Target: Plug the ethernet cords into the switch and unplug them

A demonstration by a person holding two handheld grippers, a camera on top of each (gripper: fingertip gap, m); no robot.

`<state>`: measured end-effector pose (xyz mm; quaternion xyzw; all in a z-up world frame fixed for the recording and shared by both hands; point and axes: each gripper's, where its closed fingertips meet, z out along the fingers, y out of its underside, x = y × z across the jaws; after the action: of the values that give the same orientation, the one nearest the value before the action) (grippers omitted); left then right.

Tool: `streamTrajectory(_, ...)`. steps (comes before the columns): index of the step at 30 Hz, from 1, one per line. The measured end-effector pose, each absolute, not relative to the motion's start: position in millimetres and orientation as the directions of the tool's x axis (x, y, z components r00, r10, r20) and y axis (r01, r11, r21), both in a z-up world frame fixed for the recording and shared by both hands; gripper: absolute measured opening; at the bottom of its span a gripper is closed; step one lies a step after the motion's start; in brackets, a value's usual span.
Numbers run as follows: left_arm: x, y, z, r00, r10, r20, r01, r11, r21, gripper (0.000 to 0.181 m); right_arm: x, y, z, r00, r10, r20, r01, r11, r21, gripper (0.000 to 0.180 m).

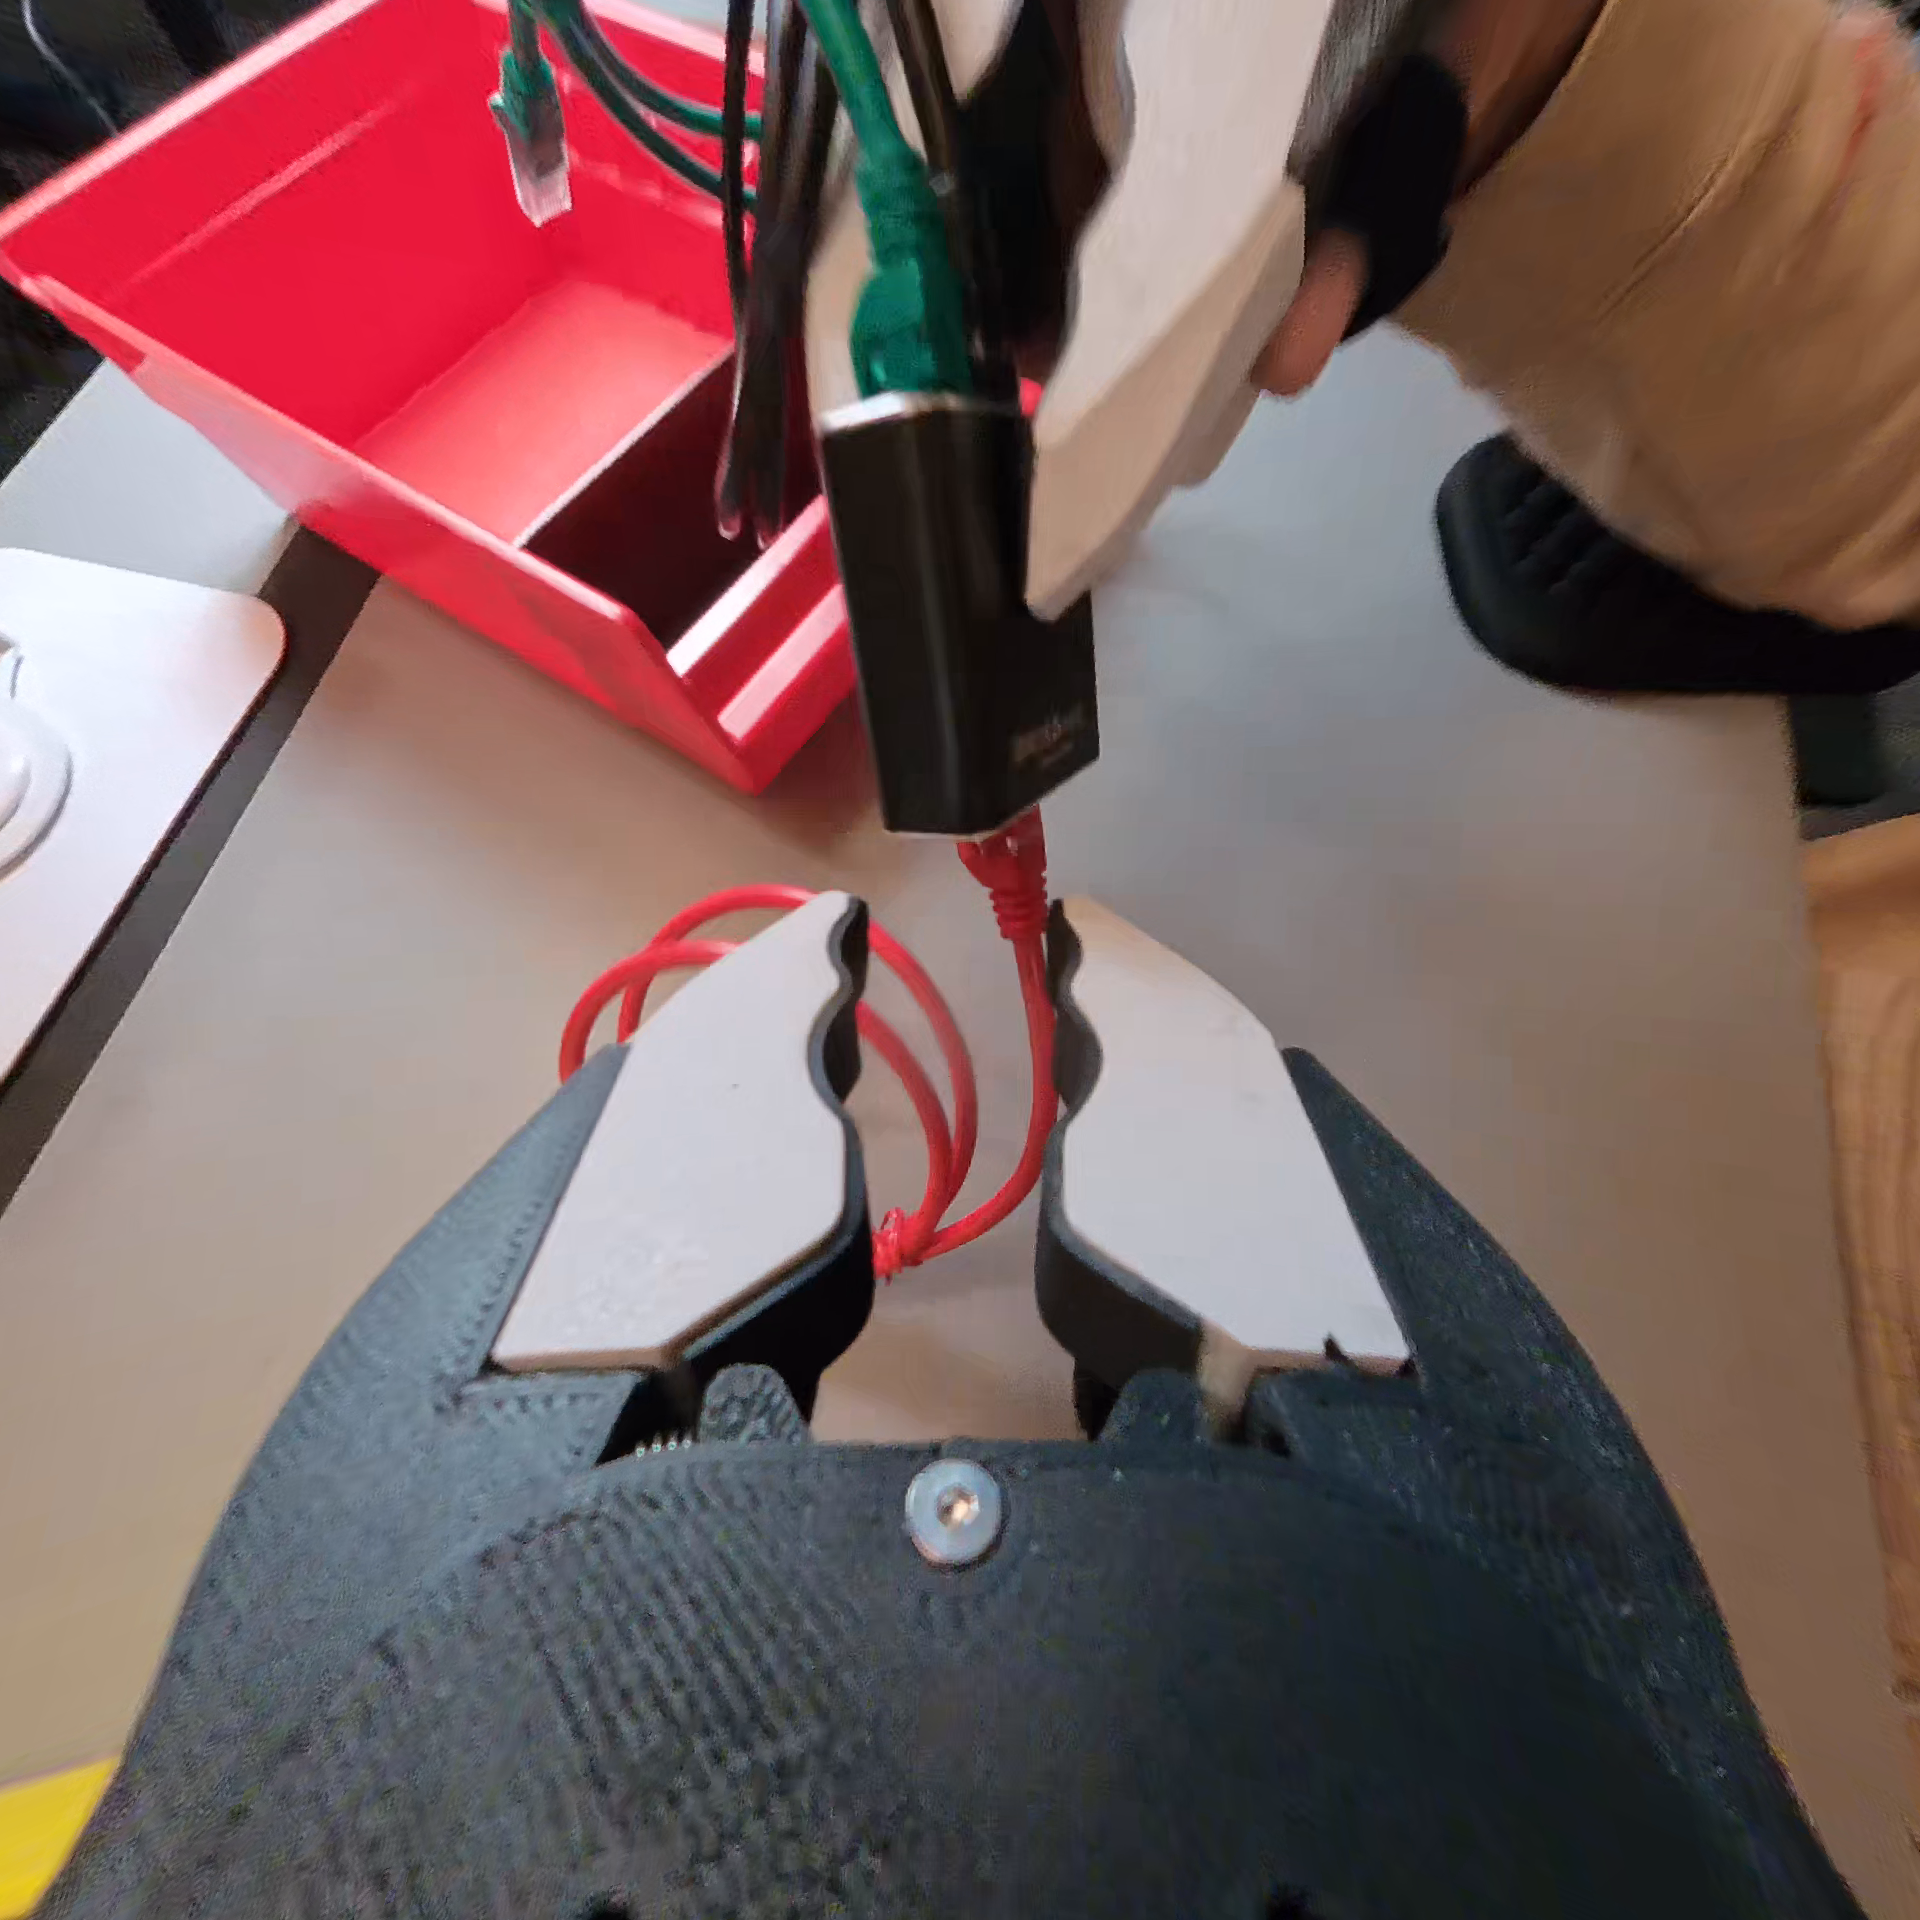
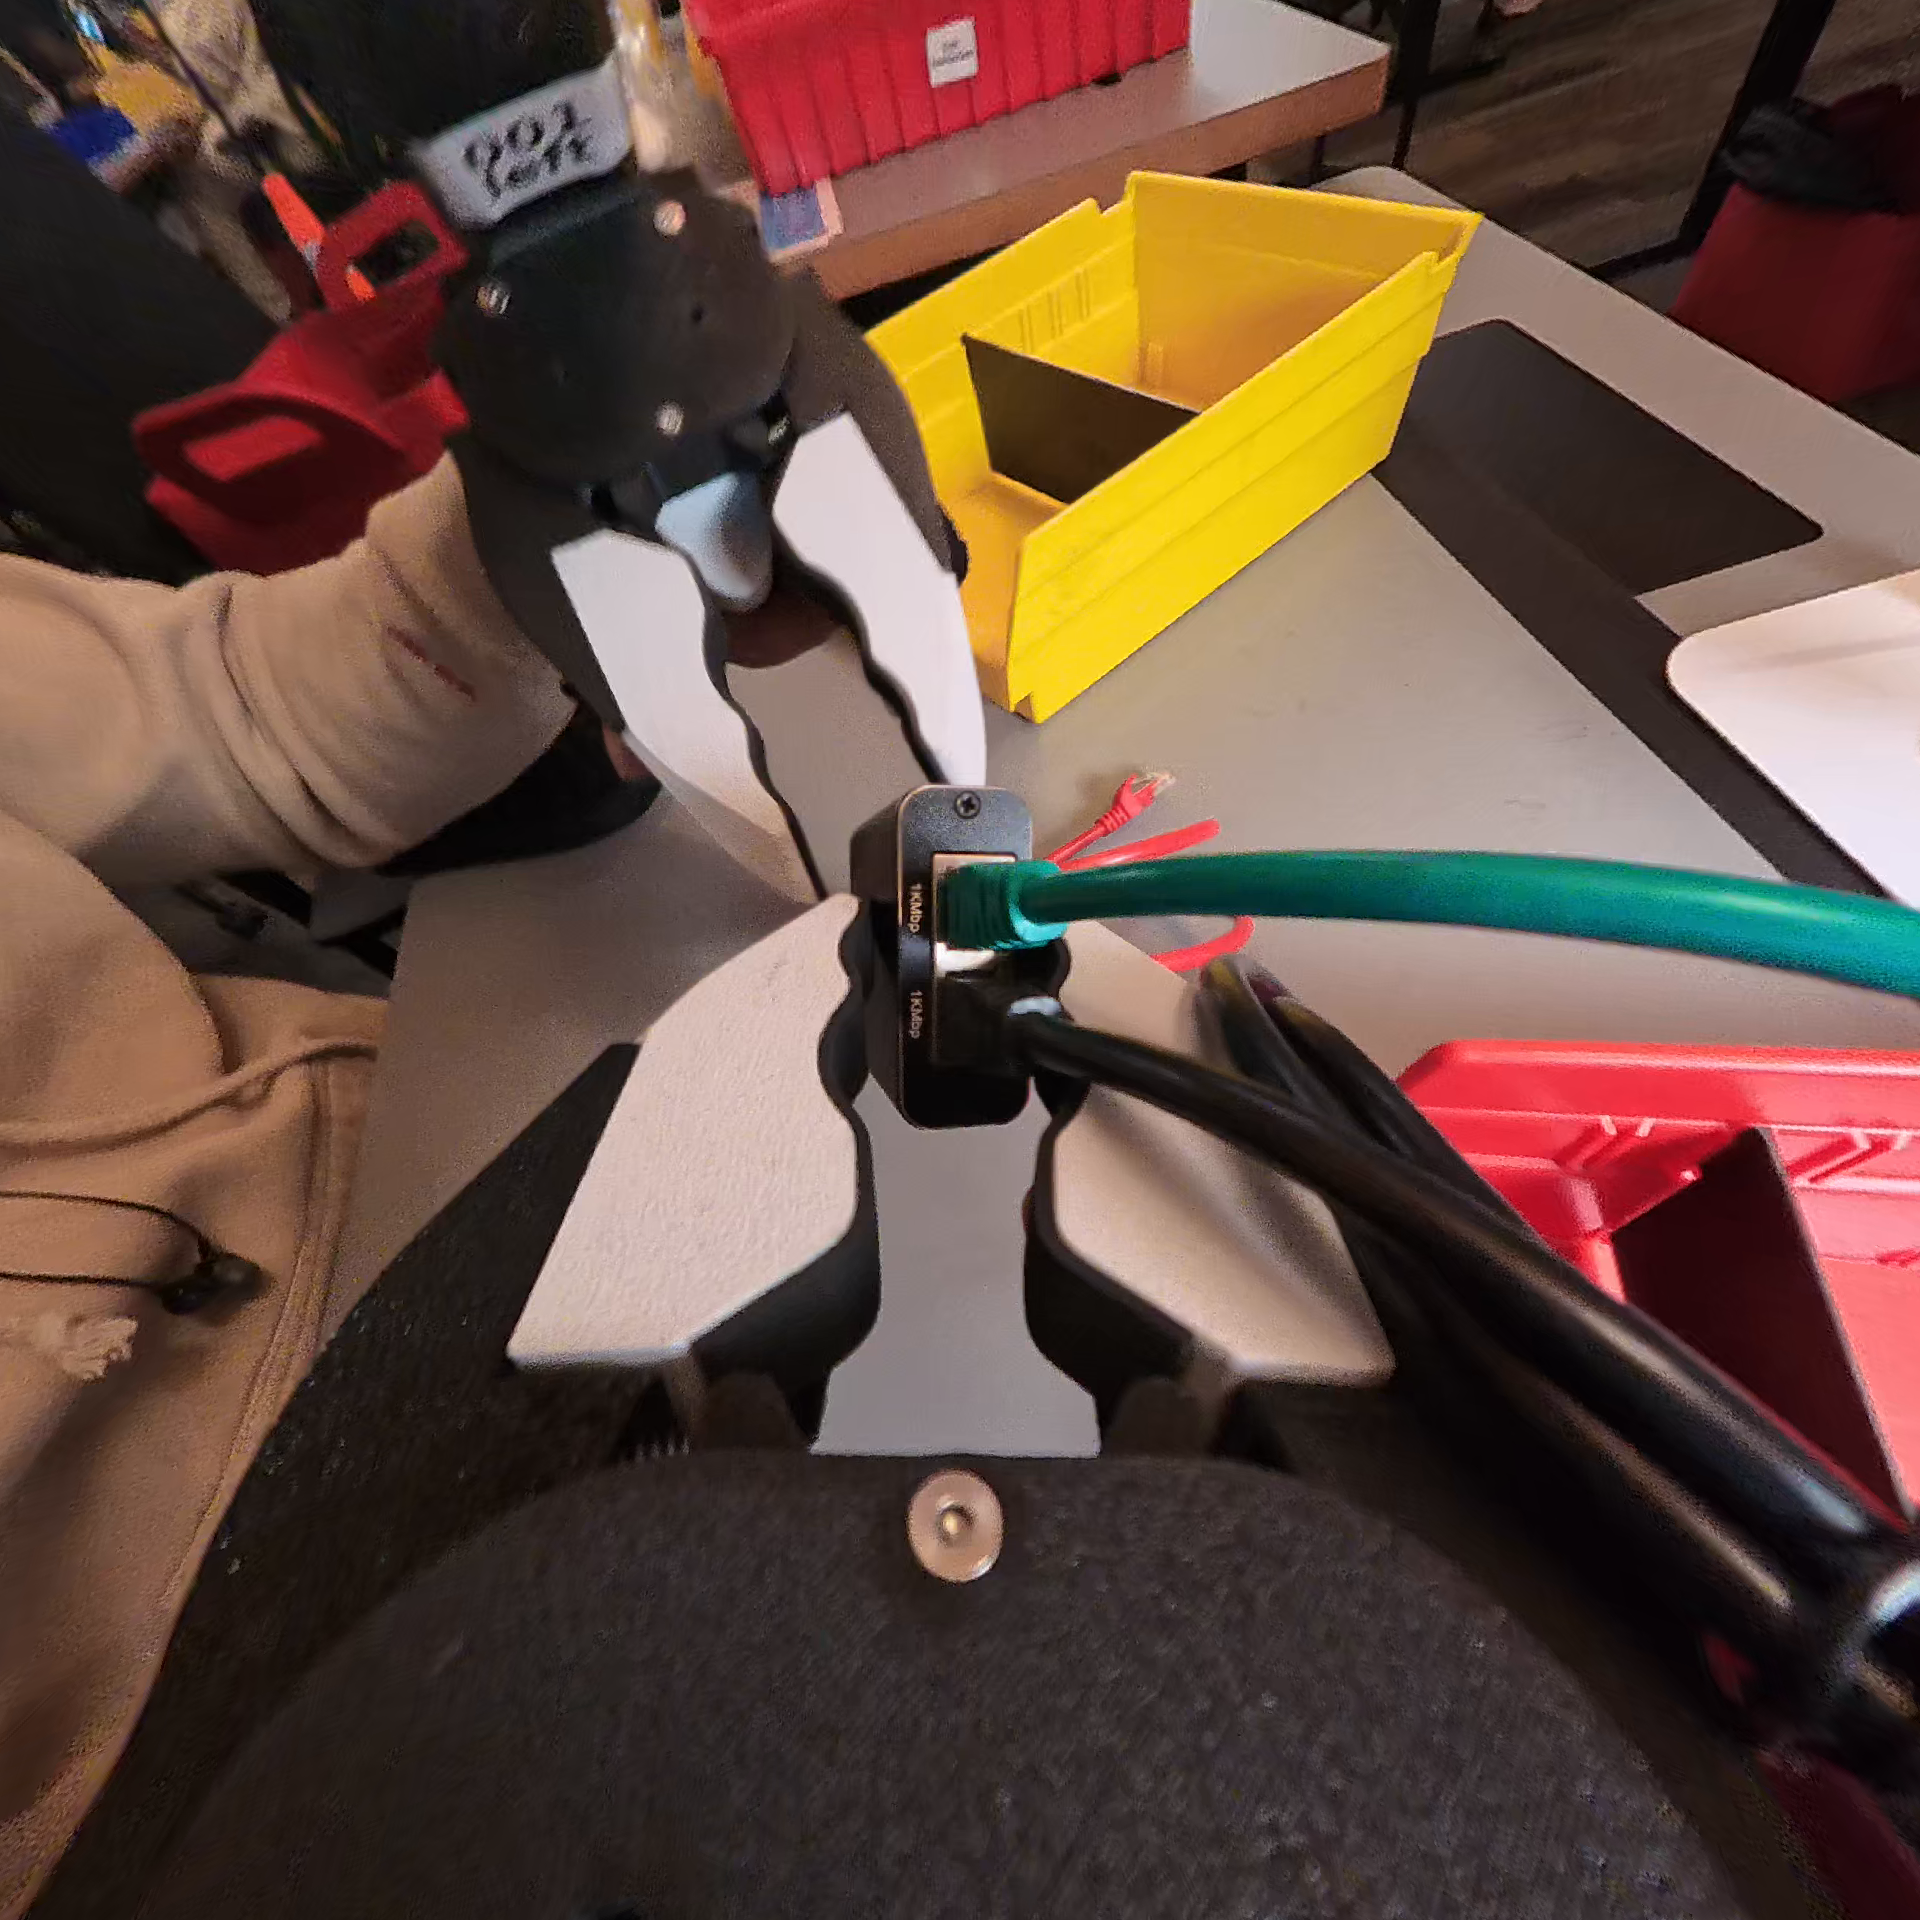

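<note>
My right gripper (image 2: 945, 987) is shut on a small black switch (image 2: 940, 831) and holds it above the table. A green cord (image 2: 1455, 894) is plugged into its upper port and a black cord (image 2: 1195, 1101) into the lower one. In the left wrist view the switch (image 1: 966, 623) hangs from the right gripper (image 1: 997, 582). A red cord's plug (image 1: 1013, 862) sits in the switch's lower end. My left gripper (image 1: 954, 920) is open, with its fingers on either side of the red cord (image 1: 1039, 1039) just below the plug. The rest of the red cord lies coiled on the table (image 1: 1351, 987).
A red bin (image 1: 416, 312) stands behind the switch, with a loose green plug (image 1: 535, 156) and black cords (image 1: 758, 312) hanging over it. A yellow bin (image 2: 1195, 468) stands beyond the left gripper (image 2: 883, 790). A white board (image 1: 104, 727) lies at the table's left. A beige sleeve (image 1: 1662, 312) is at the right. One gripper's finger ends stand about 5 centimetres off the other's.
</note>
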<state>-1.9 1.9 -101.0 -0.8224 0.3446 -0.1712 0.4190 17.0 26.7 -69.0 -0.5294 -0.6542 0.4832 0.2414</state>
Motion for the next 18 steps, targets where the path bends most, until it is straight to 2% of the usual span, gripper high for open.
streamTrajectory(4,20.1,-10.6,-84.5,0.612,-0.783,0.111,-0.322,-0.375,-0.869,0.047,22.1,7.2,-64.5,-0.389,0.91,-0.147,0.475,0.061,-0.878,0.028)
streamTrajectory(7,31.3,-9.1,-82.7,0.603,-0.793,0.092,-0.32,-0.345,-0.882,0.028,24.3,-1.7,-62.6,-0.411,0.907,-0.097,0.478,0.123,-0.869,0.031)
streamTrajectory(11,29.2,-1.2,-54.6,0.574,-0.745,0.338,-0.023,-0.427,-0.904,0.025,19.9,14.0,-45.1,-0.296,0.947,-0.122,0.446,0.024,-0.895,0.045)
streamTrajectory(13,17.9,4.0,-43.9,0.55,-0.709,0.442,0.117,-0.458,-0.881,0.025,24.2,20.1,-52.5,-0.269,0.959,-0.089,0.486,0.056,-0.872,0.049)
streamTrajectory(16,-6.2,14.5,-42.2,0.51,-0.64,0.574,0.288,-0.502,-0.815,0.024,47.9,-5.6,-81.2,-0.439,0.886,-0.149,0.606,0.17,-0.777,0.046)
streamTrajectory(18,-19.0,21.4,-48.7,0.49,-0.592,0.64,0.36,-0.532,-0.767,0.024,70.2,-24.8,-108.3,-0.592,0.796,-0.129,0.634,0.361,-0.683,0.041)
